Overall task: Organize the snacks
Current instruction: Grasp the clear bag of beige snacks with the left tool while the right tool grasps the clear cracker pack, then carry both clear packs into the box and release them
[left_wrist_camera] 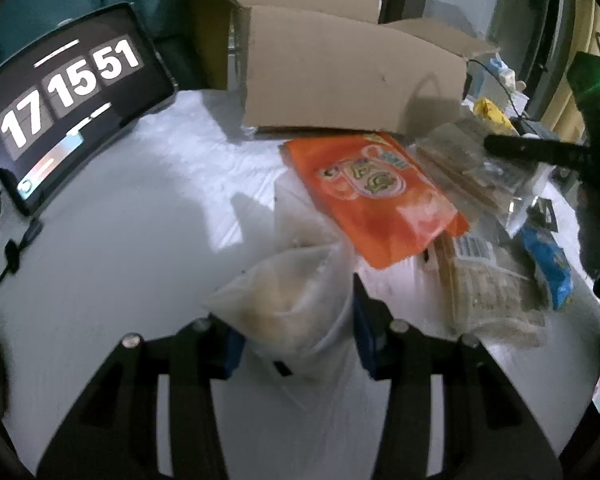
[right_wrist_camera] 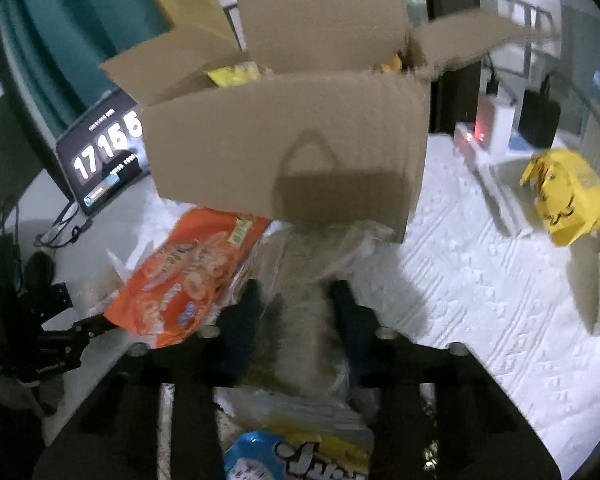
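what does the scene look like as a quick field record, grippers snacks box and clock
left gripper: around a clear bag of pale snacks, seemingly gripping it
right gripper: straddling a clear packet, grip unclear
orange snack bag: lying flat before the box
cardboard box: open, yellow packets inside
clock tablet: propped left of box, reads 17 15 51
blue packet: flat at pile's right edge

The tablet screen (left_wrist_camera: 66, 112), at ten o'clock in the left wrist view, shows the large white digits 17 15 51; in the right wrist view the same tablet (right_wrist_camera: 104, 156) at nine o'clock reads 17 15, its last pair cut off by the cardboard box (right_wrist_camera: 288, 152). The orange snack bag (left_wrist_camera: 374, 196) carries a printed logo, a barcode label (left_wrist_camera: 474, 246) sits at four o'clock, and the blue packet (right_wrist_camera: 296, 458) at six o'clock has bold lettering, all too blurred to read.
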A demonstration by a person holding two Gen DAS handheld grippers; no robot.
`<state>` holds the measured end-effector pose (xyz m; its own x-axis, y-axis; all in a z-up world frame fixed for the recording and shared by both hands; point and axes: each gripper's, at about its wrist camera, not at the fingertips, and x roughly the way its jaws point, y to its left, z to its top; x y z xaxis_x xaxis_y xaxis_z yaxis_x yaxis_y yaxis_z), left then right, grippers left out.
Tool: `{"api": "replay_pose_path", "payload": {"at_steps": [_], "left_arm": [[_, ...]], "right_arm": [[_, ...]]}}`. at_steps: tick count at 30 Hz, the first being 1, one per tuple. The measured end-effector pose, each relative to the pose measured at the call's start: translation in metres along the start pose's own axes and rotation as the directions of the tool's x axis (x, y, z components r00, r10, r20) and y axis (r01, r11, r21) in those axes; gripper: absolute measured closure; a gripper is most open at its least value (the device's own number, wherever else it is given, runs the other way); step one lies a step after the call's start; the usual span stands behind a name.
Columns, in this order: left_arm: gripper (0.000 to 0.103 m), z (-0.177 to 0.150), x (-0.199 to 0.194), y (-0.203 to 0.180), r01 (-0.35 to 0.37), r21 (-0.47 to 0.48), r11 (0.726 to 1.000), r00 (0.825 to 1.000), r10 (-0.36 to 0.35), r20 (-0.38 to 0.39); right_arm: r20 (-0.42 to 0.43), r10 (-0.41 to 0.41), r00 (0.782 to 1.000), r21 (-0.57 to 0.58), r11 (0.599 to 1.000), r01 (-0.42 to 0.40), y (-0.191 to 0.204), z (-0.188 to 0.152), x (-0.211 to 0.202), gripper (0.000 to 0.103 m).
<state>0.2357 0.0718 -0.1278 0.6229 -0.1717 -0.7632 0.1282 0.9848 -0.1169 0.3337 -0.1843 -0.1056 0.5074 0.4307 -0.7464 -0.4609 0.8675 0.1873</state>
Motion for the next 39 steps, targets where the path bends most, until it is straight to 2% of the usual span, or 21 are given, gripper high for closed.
{"api": "replay_pose_path", "payload": {"at_steps": [9, 15, 24, 39], "left_arm": [[0.057, -0.016, -0.034, 0.010, -0.018, -0.051, 0.999, 0.999, 0.020, 0.037], [0.057, -0.008, -0.060, 0.002, -0.020, -0.038, 0.999, 0.994, 0.024, 0.105], [0.057, 0.025, -0.089, -0.021, -0.012, 0.015, 1.000, 0.977, 0.008, 0.211], [0.057, 0.093, -0.089, -0.045, 0.004, 0.066, 0.998, 0.953, -0.024, 0.302]], "right_arm": [[0.074, -0.008, 0.997, -0.064, 0.998, 0.013, 0.009, -0.004, -0.044, 0.075], [0.138, -0.004, 0.990, -0.079, 0.997, 0.015, 0.014, 0.003, -0.071, 0.075], [0.212, 0.005, 0.977, -0.090, 0.996, 0.014, 0.017, 0.016, -0.100, 0.075], [0.293, 0.002, 0.956, -0.090, 0.996, 0.025, 0.007, 0.052, -0.115, 0.075]]}}
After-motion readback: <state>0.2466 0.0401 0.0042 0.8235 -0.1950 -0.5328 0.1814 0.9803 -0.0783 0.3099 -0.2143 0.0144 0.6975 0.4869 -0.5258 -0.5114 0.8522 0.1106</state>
